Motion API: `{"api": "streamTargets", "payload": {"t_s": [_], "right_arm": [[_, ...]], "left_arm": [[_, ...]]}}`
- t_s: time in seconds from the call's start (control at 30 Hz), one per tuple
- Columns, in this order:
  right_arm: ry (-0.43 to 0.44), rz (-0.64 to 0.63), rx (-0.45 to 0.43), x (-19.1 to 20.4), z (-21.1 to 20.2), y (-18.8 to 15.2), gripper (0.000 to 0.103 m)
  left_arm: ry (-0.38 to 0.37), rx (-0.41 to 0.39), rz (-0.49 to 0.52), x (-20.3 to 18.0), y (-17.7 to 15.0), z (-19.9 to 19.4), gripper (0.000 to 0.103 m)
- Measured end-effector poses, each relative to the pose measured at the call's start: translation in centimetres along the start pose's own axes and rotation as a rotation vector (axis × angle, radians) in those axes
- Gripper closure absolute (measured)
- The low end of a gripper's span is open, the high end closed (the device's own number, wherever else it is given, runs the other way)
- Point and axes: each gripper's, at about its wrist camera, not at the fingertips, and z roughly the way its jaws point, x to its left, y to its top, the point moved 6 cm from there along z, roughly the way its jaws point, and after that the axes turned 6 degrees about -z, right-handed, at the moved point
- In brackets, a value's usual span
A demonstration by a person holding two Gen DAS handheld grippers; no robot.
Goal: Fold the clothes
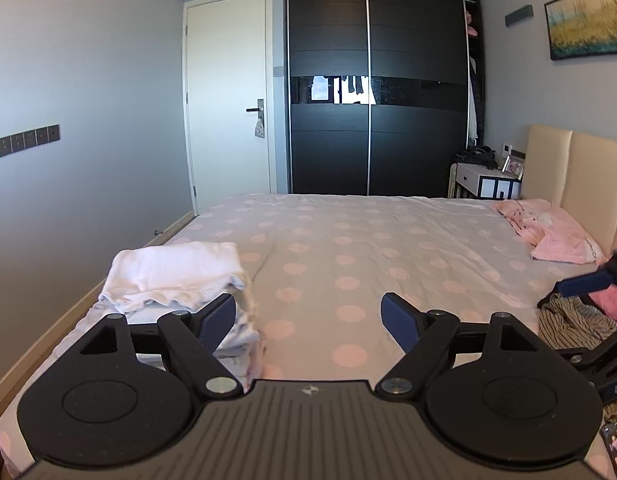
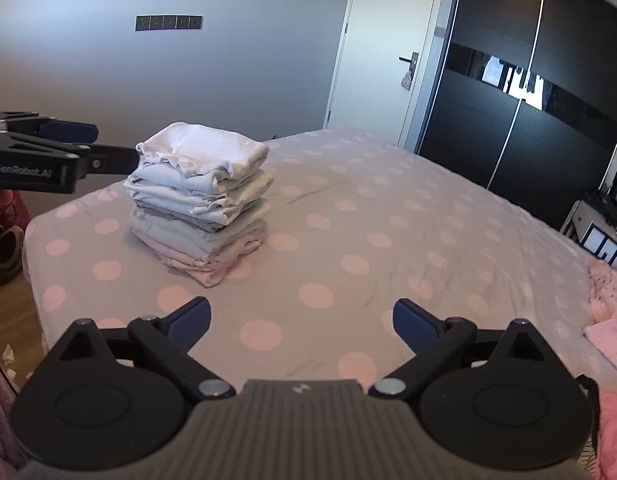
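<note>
Both tools spread, nothing between the pads: left tool (image 1: 308, 320), right tool (image 2: 301, 320). Stack of folded clothes (image 2: 200, 200) sits on bed (image 2: 348, 216), near its foot corner; unfolded clothes (image 1: 576, 320) toward the pillow end.

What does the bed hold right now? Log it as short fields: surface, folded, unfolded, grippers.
surface: bed with pink-dotted sheet
folded: stack of folded clothes near the bed's corner, white piece on top
unfolded: striped garment crumpled at the bed's right side; pink pillow by the headboard
left gripper: open, nothing between the pads
right gripper: open, nothing between the pads
</note>
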Motion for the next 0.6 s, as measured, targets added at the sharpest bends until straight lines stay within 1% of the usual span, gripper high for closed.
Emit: {"api": "streamTargets", "payload": {"t_s": [0.1, 0.2, 0.27, 0.37, 0.43, 0.6], "right_arm": [[-0.054, 0.003, -0.025, -0.3, -2.4, -2.2, 0.001], [-0.140, 0.051, -0.051, -0.7, -4.4, -5.2, 0.001], [-0.195, 0.098, -0.062, -0.9, -5.3, -7.4, 0.001], [-0.264, 0.226, -0.075, -0.9, -6.2, -11.3, 0.001], [-0.289, 0.296, -0.082, -0.6, -6.5, -13.7, 0.001], [-0.352, 0.402, -0.067, 0.9, -6.2, -18.5, 0.001]], "left_arm": [[-0.003, -0.036, 0.033, -2.8, -2.1, -0.5, 0.023], [-0.006, -0.057, 0.038, -5.1, -4.7, -0.7, 0.023], [-0.033, -0.047, 0.030, -6.6, -6.6, -0.8, 0.023], [-0.076, -0.011, 0.013, -8.7, -9.6, -0.8, 0.023], [-0.070, -0.005, 0.000, -9.9, -11.2, -1.0, 0.023], [-0.034, -0.010, -0.020, -11.7, -14.3, -2.2, 0.023]]}}
